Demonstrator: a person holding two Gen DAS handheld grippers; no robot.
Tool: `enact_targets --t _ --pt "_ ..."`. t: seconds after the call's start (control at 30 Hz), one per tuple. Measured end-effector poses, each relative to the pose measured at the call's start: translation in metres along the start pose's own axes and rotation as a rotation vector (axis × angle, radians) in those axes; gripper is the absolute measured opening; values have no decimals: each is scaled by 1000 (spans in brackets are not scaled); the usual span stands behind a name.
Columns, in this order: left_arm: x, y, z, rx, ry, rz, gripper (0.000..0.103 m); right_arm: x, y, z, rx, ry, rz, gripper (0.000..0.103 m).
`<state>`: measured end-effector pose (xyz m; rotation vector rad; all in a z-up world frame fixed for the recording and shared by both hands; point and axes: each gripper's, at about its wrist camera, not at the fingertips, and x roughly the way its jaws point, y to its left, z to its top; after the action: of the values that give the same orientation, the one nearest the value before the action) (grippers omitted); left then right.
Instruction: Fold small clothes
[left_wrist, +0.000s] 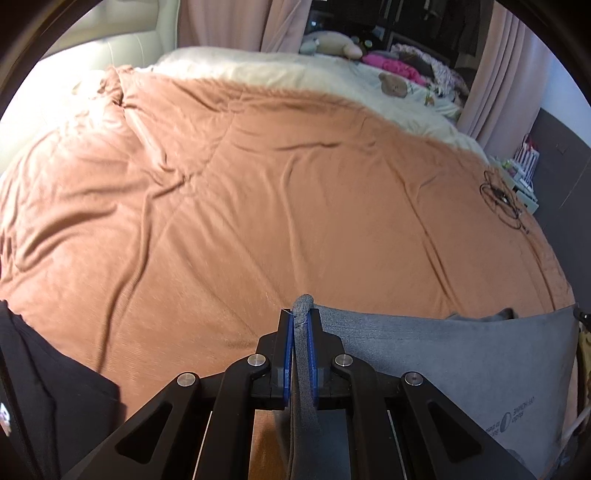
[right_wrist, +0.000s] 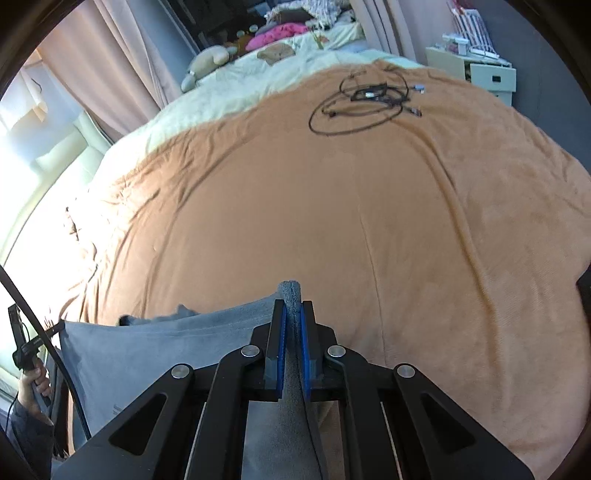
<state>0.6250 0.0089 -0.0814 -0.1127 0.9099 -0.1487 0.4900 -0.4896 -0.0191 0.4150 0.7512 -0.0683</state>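
Observation:
A small grey garment hangs stretched between my two grippers above an orange-brown bedspread. My left gripper is shut on one corner of the cloth, a grey fold poking up between its blue pads. In the right wrist view the same grey garment spreads to the left, and my right gripper is shut on its other corner. Printed lettering shows on the garment's lower part in the left wrist view. The cloth's bottom edge is hidden below both frames.
A coil of black cable lies on the bedspread at the far right. A cream blanket, soft toys and pink clothes lie beyond. A black garment lies at the near left. A hand holds the other gripper's handle.

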Motion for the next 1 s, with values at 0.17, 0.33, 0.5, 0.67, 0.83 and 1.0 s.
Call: enact_targets --t 0.17,0.33,0.5,0.67,0.83,1.0 --pt "-4 1 9 -9 -31 20 8 -9 10 -1 -14 -31 -24 3" --pt "13 3 18 -18 -23 43 8 4 18 7 -23 -26 -46 3" --pt "49 0 18 -2 13 68 8 43 18 14 -33 15 -92 3" --pt "92 -1 8 12 121 113 9 89 13 16 -23 104 -171 4" --pt "92 -6 -2 38 138 130 32 94 11 13 12 114 -248 26" --pt "68 -5 -3 29 101 128 49 65 18 6 12 68 -191 70"
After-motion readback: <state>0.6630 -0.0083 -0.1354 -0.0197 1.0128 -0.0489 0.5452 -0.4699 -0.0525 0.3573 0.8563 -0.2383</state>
